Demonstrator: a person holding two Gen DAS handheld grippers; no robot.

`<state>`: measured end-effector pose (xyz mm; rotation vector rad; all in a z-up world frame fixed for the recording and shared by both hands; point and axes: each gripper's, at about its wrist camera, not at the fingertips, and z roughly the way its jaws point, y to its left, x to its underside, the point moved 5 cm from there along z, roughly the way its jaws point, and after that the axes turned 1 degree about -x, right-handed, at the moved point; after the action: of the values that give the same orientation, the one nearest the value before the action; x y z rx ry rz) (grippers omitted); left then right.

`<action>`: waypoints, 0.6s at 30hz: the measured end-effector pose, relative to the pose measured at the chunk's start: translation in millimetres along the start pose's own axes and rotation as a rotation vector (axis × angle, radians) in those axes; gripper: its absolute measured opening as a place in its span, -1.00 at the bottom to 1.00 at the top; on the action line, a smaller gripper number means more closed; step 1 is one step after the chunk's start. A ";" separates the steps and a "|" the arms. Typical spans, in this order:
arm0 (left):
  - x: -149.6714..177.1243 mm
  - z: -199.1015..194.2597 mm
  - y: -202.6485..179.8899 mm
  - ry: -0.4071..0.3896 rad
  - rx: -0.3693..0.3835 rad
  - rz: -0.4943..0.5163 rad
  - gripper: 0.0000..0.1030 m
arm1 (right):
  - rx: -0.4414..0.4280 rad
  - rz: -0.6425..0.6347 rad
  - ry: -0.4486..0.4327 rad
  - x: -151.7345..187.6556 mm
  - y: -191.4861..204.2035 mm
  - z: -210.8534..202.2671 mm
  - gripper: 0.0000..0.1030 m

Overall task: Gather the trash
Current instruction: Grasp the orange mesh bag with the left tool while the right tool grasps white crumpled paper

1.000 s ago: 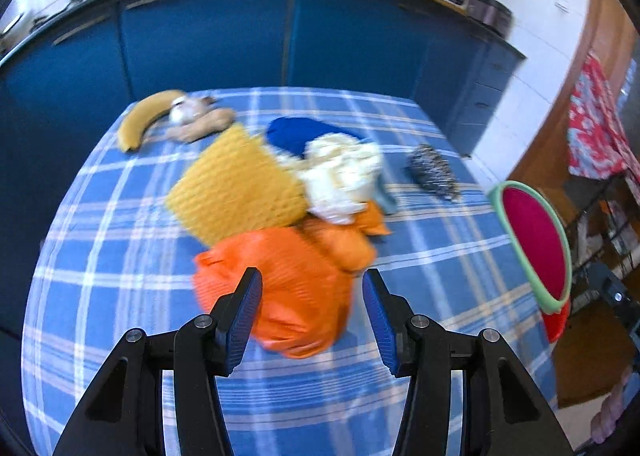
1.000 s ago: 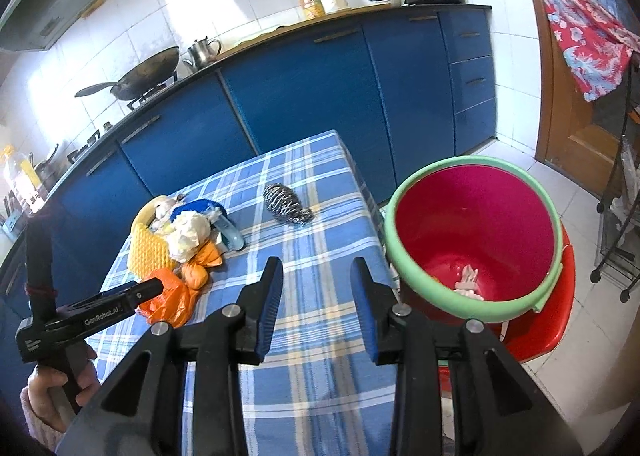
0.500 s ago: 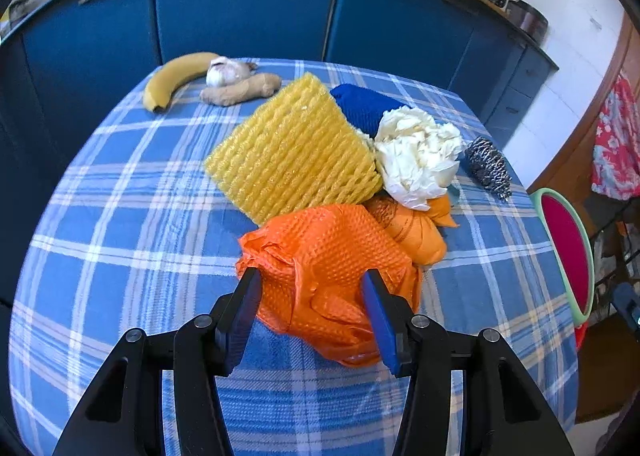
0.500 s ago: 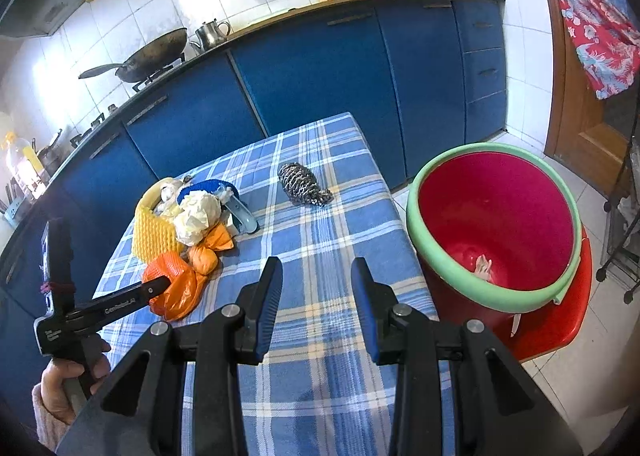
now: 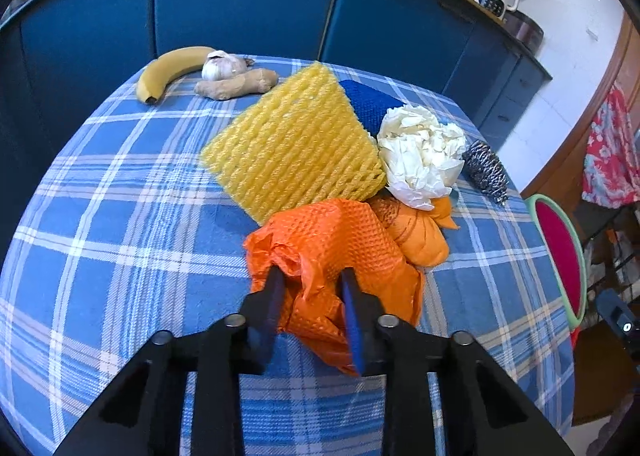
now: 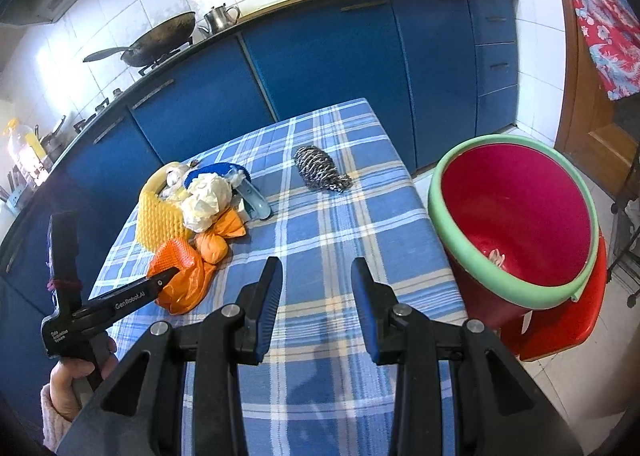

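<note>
The checked table (image 5: 120, 216) fills the left wrist view, and off its edge at three o'clock stands the red bin with the green rim (image 6: 512, 216), waiting with a few scraps at the bottom. The trash heap sits mid-table: yellow foam net (image 5: 296, 144) at twelve, crumpled white paper (image 5: 420, 160) at one, a tied orange pouch (image 5: 420, 240) at two, and nearest of all the orange bag (image 5: 332, 248).

And the left gripper (image 5: 310, 288) is going for it! Its jaws are closing right now, crinkled orange plastic bunched between the pads. The right gripper (image 6: 316, 284) hovers over bare cloth, jaws parted, holding nothing.

Here is the danger: that grip looks to have only a loose fold. Thin film could slide out on the lift. The bag also lies against the pouch and under the foam net's edge, so a quick pull might drag neighbours off the table. The banana (image 5: 168, 68), garlic (image 5: 222, 64) and ginger (image 5: 236, 84) at eleven are probably not trash, so a sweep should spare them.

Against a second ago: the left jaws stood wide, short of the bag; now they are down around it and squeezing. The right gripper's gap is unchanged.
</note>
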<state>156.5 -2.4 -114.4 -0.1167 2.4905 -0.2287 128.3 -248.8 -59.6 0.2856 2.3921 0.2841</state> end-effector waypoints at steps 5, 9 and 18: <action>1.3 -13.2 10.1 0.000 0.054 -0.038 -0.74 | -0.011 -0.015 0.009 -0.4 9.8 5.8 -0.27; 0.8 -30.4 21.1 -0.028 0.054 -0.054 -0.76 | -0.030 -0.041 0.017 -3.5 24.9 13.0 -0.27; -14.1 -63.0 55.4 -0.131 0.007 -0.101 -0.77 | -0.079 -0.110 0.048 -10.7 67.5 38.0 -0.27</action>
<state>128.3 62.5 -67.1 -0.2478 2.3565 -0.2631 170.2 -182.8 -61.8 0.1120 2.4268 0.3366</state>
